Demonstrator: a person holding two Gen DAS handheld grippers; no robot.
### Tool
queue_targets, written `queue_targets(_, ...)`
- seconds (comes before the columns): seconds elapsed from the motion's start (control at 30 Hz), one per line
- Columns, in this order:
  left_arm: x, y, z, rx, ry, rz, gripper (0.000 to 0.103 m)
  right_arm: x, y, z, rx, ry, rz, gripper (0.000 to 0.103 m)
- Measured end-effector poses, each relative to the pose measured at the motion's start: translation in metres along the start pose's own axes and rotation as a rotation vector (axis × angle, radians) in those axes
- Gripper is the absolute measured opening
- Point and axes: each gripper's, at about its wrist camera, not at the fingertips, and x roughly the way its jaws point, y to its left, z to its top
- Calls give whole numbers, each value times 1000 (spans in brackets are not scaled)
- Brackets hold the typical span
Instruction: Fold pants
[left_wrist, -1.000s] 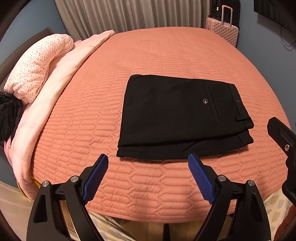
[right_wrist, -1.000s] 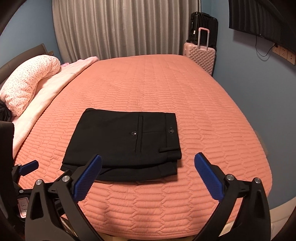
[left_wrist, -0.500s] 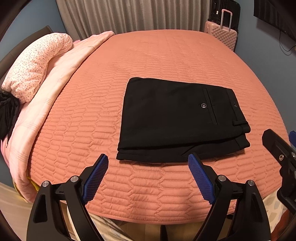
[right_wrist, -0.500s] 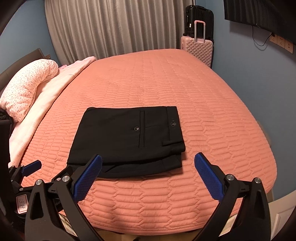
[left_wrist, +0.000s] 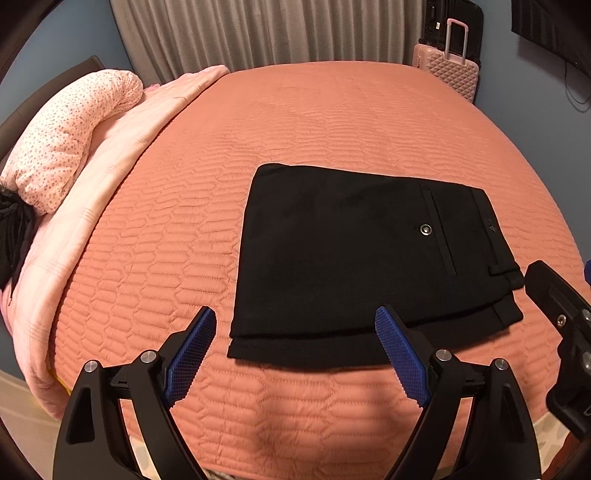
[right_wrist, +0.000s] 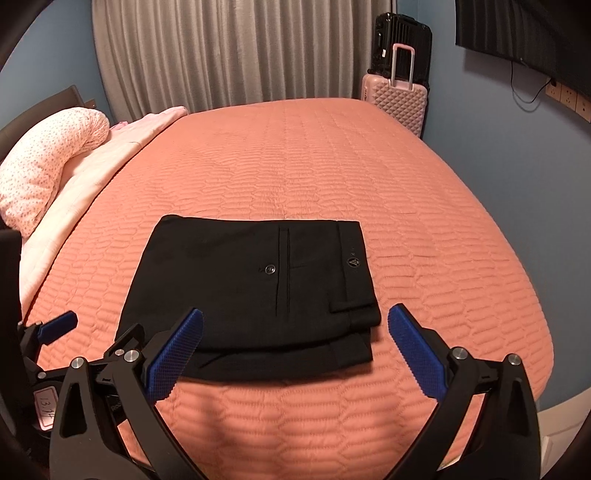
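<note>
Black pants (left_wrist: 354, 258) lie folded into a flat rectangle on the orange quilted bed (left_wrist: 332, 122), waistband and back pocket to the right; they also show in the right wrist view (right_wrist: 251, 291). My left gripper (left_wrist: 295, 354) is open and empty, held above the bed's near edge just short of the pants' near hem. My right gripper (right_wrist: 295, 350) is open and empty, also short of the near edge of the pants. The right gripper's body (left_wrist: 561, 332) shows at the right of the left view; the left gripper (right_wrist: 51, 325) shows at the lower left of the right view.
A dotted pink pillow (left_wrist: 70, 136) and a pale pink blanket (left_wrist: 110, 177) lie along the bed's left side. A pink suitcase (right_wrist: 395, 96) and a black one (right_wrist: 402, 44) stand by the curtain (right_wrist: 229, 51) at the far right corner. A blue wall (right_wrist: 524, 155) runs along the right.
Both grippers have drawn back and risen a little from the pants, which now sit farther out in both views. The pants have not moved. Both jaws stay open.
</note>
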Motion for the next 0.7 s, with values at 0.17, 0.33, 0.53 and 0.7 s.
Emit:
queue_targets(0.17,11,4,11,-8,2,17,86,15,0,7,9,11,-7,98)
queue_targets(0.33,19,6,18,-20,11,16,86,26,2,9,12,28,-2,98)
queue_targets(0.53,23,8,20,-20,17,28,86,29,4,8,9,35,-1,98)
queue_targets(0.7,24,10,21,-26,21,23,86,29,5,8,6,36,-1,98)
